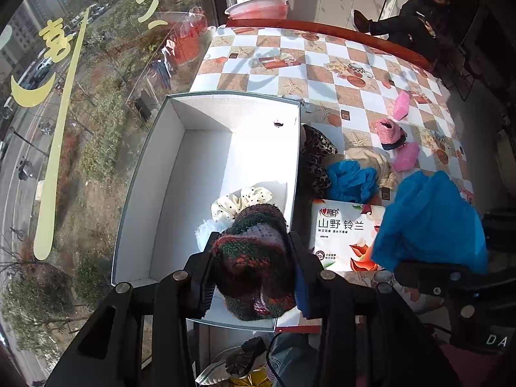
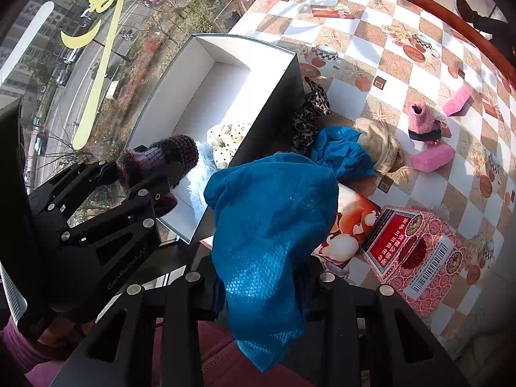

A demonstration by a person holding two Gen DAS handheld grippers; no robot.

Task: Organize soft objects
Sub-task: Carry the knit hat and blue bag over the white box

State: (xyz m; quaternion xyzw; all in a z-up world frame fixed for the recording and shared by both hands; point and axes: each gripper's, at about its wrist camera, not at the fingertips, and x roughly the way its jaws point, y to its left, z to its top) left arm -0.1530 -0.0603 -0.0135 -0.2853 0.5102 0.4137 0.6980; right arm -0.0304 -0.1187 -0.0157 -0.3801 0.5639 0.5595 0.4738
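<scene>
Table point(image 1: 325, 64): checkered oilcloth in tan and white squares with starfish and teacup prints, a red wooden rim point(image 1: 338, 34) along the far side. Window glass point(image 1: 80, 113) fills the left of both views, carrying yellow stickers, with street and trees far below. A seated person point(image 1: 419, 13) is at upper right of the left wrist view, and a pink basin point(image 1: 258, 4) stands past the table's far edge.

White box point(image 1: 206, 167): open-topped, set at the table's left edge against the glass. Its far half is bare floor. At the near end lie a cream polka-dot scrunchie point(image 1: 242, 198) and something pale and fluffy point(image 1: 204, 229) beside it.

Left gripper point(image 1: 253, 259): jaws closed partway onto a knitted hat point(image 1: 254, 258) in dark red, green and purple, held above the box's near end.

Right gripper point(image 2: 262, 285): jaws clamped on a blue cloth point(image 2: 271, 225), which bulges above and hangs below the fingers, over the table's near edge just right of the box.

Right of the box wall: leopard-print scrunchie point(image 2: 309, 109) touching it, then a second blue cloth point(image 2: 342, 151), a beige fabric heap point(image 2: 382, 148), a pink knitted bootie point(image 2: 419, 119), and two pink sponges point(image 2: 432, 158) point(image 2: 456, 95). Open checkered surface lies beyond these toward the far rim.

Near edge: a flat tissue pack point(image 1: 345, 232) printed with flowers, partly under the held cloth; a red patterned carton point(image 2: 419, 251) at lower right of the right wrist view.
</scene>
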